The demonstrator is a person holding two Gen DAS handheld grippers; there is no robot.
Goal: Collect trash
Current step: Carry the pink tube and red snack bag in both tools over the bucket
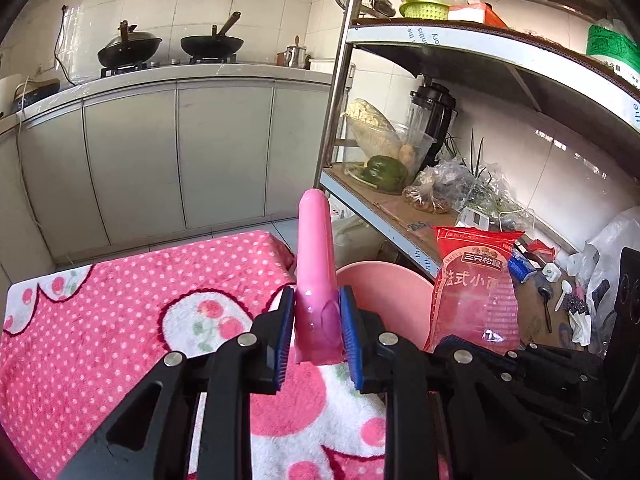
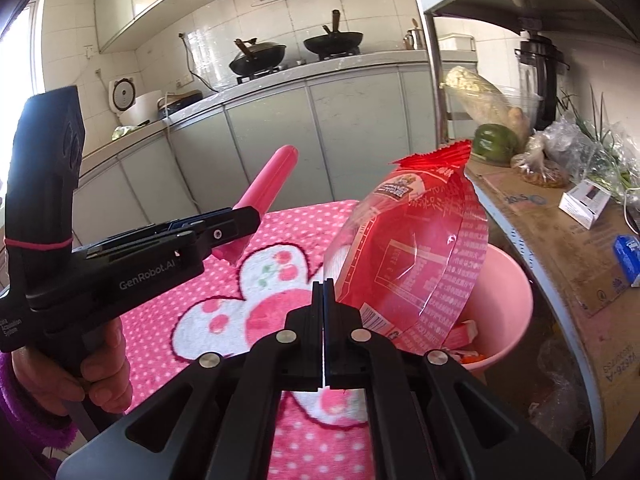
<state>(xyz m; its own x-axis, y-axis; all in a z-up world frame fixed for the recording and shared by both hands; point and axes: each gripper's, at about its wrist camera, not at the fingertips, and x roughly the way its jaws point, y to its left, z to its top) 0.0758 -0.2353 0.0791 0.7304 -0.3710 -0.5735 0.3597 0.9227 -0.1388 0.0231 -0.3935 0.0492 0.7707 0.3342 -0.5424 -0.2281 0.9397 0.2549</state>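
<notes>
Left wrist view had the left tongs (image 1: pixel 317 332) clamped on a glossy pink plastic tube-shaped thing (image 1: pixel 314 276), blue pads pressing both sides of its wider lower end, the rounded tip sticking up and away from the camera. Under it was the surface covered with a fluffy pink polka-dot towel with white cherry patches (image 1: pixel 120 300). Just right of the tube sat a round pink plastic basin (image 1: pixel 384 292), and in front of that a crinkly red snack bag with white Chinese lettering (image 1: pixel 476 292) stood upright. Right wrist view showed the right tongs (image 2: pixel 323 292) squeezed fully together, pinching the lower left edge of that red bag (image 2: pixel 416 248), so the bag hung tilted over the basin (image 2: pixel 508 292); some red-and-white wrappers (image 2: pixel 464 340) were lying inside the basin. On the left of that view the other tongs (image 2: pixel 240 216) came in sideways with the pink tube (image 2: pixel 268 184) angled up toward the cabinets, and a hand (image 2: pixel 100 372) in a fuzzy purple sleeve (image 2: pixel 24 420) gripped the handle. Off to the right a metal shelf rack lined with cardboard (image 2: pixel 560 240) carried a green bell pepper (image 2: pixel 496 140), plastic bags of veg and a black blender. Two black woks (image 1: pixel 172 46) sat on the stove at the back.
</notes>
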